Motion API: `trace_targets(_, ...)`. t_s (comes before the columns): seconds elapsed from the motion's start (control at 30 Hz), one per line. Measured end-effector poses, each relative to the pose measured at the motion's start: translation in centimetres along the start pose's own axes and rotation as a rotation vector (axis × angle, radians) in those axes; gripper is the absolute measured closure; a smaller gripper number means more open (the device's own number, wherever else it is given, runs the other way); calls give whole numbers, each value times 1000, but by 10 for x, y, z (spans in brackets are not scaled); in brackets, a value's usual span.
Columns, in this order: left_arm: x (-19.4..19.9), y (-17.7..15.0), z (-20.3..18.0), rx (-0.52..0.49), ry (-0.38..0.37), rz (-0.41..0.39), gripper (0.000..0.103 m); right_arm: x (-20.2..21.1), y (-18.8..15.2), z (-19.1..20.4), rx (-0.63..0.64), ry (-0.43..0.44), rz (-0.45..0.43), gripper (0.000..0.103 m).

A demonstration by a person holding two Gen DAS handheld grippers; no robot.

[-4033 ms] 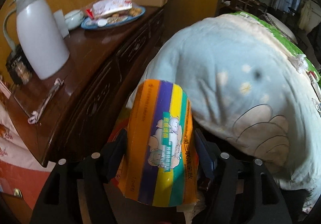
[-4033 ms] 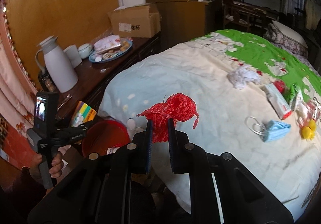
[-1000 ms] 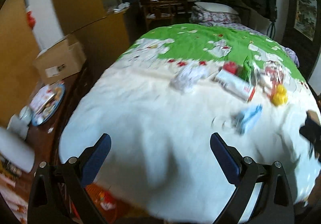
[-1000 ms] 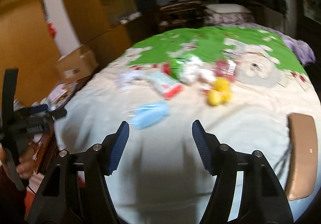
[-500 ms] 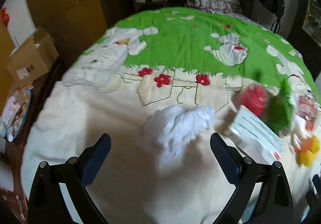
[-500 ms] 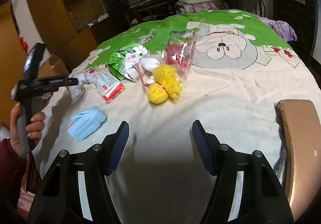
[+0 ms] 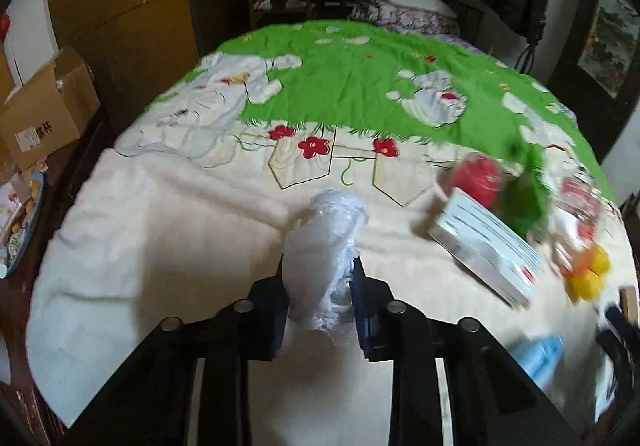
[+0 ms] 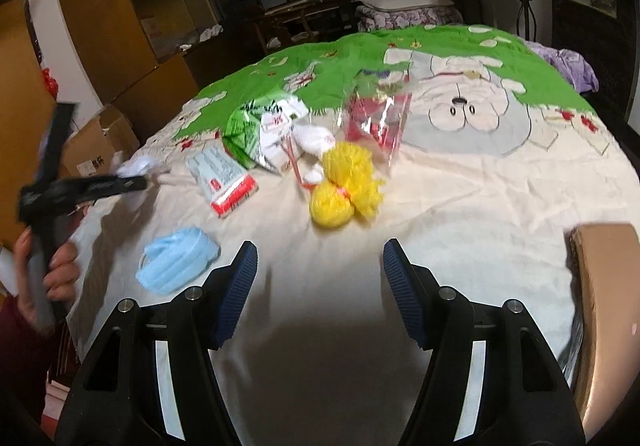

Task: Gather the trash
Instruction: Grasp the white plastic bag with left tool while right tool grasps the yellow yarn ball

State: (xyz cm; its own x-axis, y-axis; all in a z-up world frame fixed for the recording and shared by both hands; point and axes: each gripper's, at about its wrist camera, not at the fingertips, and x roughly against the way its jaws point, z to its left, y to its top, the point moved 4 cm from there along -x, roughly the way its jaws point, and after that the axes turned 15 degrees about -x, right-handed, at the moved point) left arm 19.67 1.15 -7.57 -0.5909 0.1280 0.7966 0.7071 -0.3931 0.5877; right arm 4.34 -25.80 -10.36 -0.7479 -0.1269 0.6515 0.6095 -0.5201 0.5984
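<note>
- While your left gripper (image 7: 318, 286) pinched the crumpled white plastic bag (image 7: 326, 246) on the bed quilt (image 7: 180, 226), the bag looked feather-light, soft and slippery; a hold on its bunched middle seemed safest.
- Your right gripper (image 8: 320, 278) hung open and empty, near the yellow mesh ball (image 8: 346, 186).

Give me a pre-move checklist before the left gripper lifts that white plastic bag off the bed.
1. Left gripper shut on the crumpled white plastic bag: ok.
2. Bag clear of the bedspread: cannot tell; its far end seems to rest there.
3. No other trash caught in the grip: ok; the white and red carton lies apart.
4. Right gripper open and empty: ok.
5. Yellow mesh ball ahead of the right gripper, unobstructed: ok.
6. Bin in view for the drop: not ok.
</note>
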Motion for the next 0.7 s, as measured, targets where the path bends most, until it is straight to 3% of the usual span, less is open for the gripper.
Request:
trace_targets(0.23,53,-19,12,8,14,-56,75,-24,19,-6,-63,-81,-3,39)
trace_targets(0.5,82,-32,29,44,32,-84,75,-36,23,-7,-82,-87,5,41)
trace_targets(0.53,83,-34,30,46,31,-84,75,-37,23,-7,-79,-85,7,49)
trace_targets(0.57,85,-35,30,50,30,-84,75,-38,22,-6,-75,-82,16,64)
trace_targets(0.7,92,-41,31,59,30,-87,75,-30,21,-2,-80,-61,17,74)
